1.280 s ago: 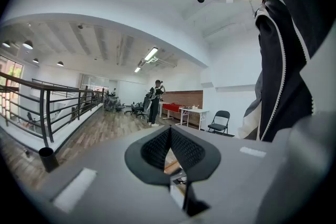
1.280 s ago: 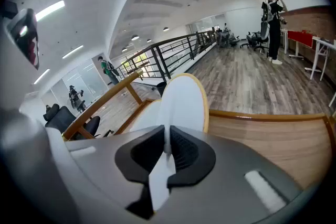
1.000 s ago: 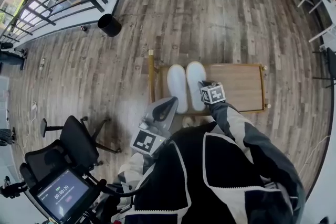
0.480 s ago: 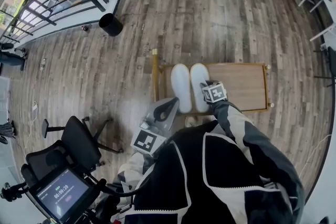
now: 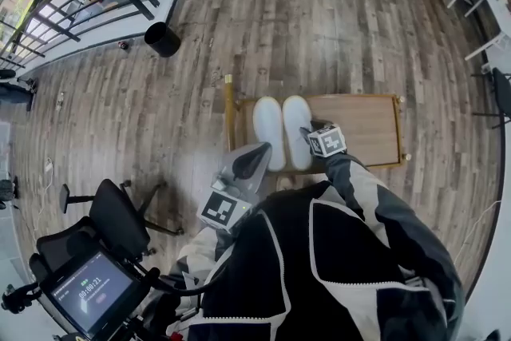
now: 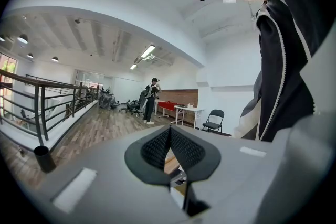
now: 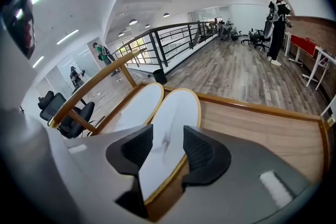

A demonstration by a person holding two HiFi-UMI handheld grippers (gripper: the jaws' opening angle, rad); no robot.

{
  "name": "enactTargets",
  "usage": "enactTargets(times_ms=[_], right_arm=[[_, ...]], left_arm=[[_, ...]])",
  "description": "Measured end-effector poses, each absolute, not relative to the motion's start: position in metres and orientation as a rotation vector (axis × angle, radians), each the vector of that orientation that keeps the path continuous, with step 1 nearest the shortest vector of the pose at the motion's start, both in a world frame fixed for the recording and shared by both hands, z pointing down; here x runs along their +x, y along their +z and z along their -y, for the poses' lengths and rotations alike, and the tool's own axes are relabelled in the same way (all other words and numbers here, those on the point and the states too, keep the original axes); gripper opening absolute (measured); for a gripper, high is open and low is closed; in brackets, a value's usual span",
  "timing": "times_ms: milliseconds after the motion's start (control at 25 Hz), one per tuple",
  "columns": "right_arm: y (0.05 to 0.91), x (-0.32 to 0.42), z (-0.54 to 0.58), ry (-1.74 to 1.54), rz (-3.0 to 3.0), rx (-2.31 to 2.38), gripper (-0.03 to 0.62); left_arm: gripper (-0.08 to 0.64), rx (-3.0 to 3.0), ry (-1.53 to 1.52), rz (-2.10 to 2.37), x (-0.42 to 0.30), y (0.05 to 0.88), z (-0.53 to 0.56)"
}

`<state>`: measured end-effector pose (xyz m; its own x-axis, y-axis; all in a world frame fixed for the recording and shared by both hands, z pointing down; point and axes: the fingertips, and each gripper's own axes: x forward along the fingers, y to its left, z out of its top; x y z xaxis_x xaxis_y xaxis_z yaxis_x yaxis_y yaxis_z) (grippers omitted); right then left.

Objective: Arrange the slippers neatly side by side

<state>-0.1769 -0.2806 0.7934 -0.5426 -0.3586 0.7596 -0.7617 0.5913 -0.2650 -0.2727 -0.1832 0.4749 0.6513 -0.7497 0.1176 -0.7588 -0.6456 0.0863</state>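
Here, nearest the body, the left gripper (image 6: 169, 132) holds its jaws together on nothing; beyond, the right gripper (image 7: 167, 145), jaws just opening and apart, flanks the heel of the right slipper (image 5: 297, 133), which lies close beside the left slipper (image 5: 269, 133) on the wooden tray (image 5: 367, 128).

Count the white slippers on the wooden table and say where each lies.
2. The left white slipper lies near the left end of the wooden table; the right white slipper lies close beside it, parallel. No others show.
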Motion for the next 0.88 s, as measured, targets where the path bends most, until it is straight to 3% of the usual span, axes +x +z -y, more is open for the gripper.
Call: enactTargets(times_ms=[280, 680, 880], right_arm=[[0.727, -0.143, 0.303, 0.839, 2.325, 1.019, 0.163], [0.565, -0.139, 0.298, 0.520, 2.721, 0.945, 0.010], [0.477, -0.146, 0.277, 0.301, 2.869, 0.856, 0.003]], left_arm=[[0.018, 2.742, 0.092, 1.240, -0.249, 0.465, 0.197], [0.018, 2.791, 0.050, 1.212, -0.209, 0.447, 0.218], [0.018, 2.801, -0.007, 1.193, -0.191, 0.426, 0.225]])
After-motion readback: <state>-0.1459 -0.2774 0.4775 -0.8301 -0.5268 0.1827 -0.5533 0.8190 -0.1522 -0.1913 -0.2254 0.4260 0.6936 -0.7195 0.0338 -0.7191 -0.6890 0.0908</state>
